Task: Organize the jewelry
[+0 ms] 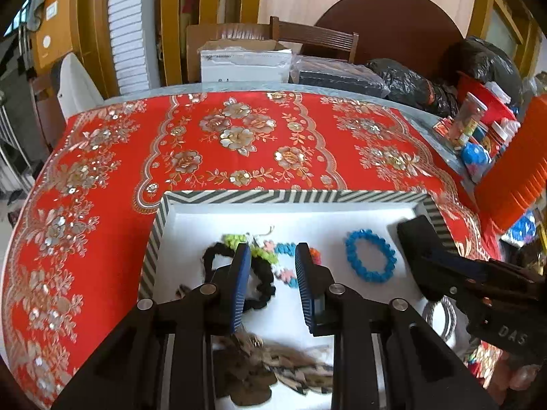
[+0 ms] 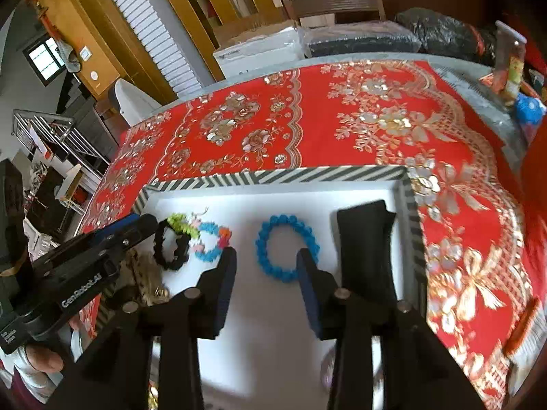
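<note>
Now your right hand-held gripper [image 2: 266,266] hangs open over the blue bracelet [image 2: 287,247] at frame centre, left hand-held gripper [image 1: 272,266] open too; lower and pinch its rim.

The left gripper [image 1: 272,256] and right gripper [image 2: 266,259] share one build: matte black angular linkage arms, round silver pivot pins, ribbed blue finger pads [image 1: 242,273]. White lettering marks the housings: "GenRobot.AI" on the left, "DAS" on the right. Bare fingertips [image 2: 44,360] show beneath.
</note>
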Available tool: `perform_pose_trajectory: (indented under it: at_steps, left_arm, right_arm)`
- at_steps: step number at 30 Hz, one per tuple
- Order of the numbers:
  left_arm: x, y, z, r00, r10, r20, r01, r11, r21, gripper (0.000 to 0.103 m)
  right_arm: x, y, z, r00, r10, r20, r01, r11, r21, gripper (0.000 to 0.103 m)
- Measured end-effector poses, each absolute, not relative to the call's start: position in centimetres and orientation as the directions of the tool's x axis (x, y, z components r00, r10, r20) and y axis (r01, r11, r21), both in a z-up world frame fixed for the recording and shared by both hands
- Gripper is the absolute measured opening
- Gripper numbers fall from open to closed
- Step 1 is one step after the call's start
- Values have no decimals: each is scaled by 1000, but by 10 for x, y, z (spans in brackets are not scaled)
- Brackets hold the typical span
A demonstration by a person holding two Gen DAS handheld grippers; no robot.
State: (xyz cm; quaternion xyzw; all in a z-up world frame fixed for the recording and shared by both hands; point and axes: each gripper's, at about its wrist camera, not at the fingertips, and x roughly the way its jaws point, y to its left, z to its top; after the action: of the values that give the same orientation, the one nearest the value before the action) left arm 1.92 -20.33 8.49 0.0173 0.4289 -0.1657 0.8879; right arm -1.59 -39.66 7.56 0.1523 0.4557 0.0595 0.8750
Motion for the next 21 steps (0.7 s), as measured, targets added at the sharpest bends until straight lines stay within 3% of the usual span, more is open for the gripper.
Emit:
perform_pose_trajectory:
  at_steps: [21]
  left_arm:
    - [-78,-200,99,666,-214,-715,309,951,4,19]
  right_arm:
    - [-135,-391,84,606,194,-771,11,967,253,47]
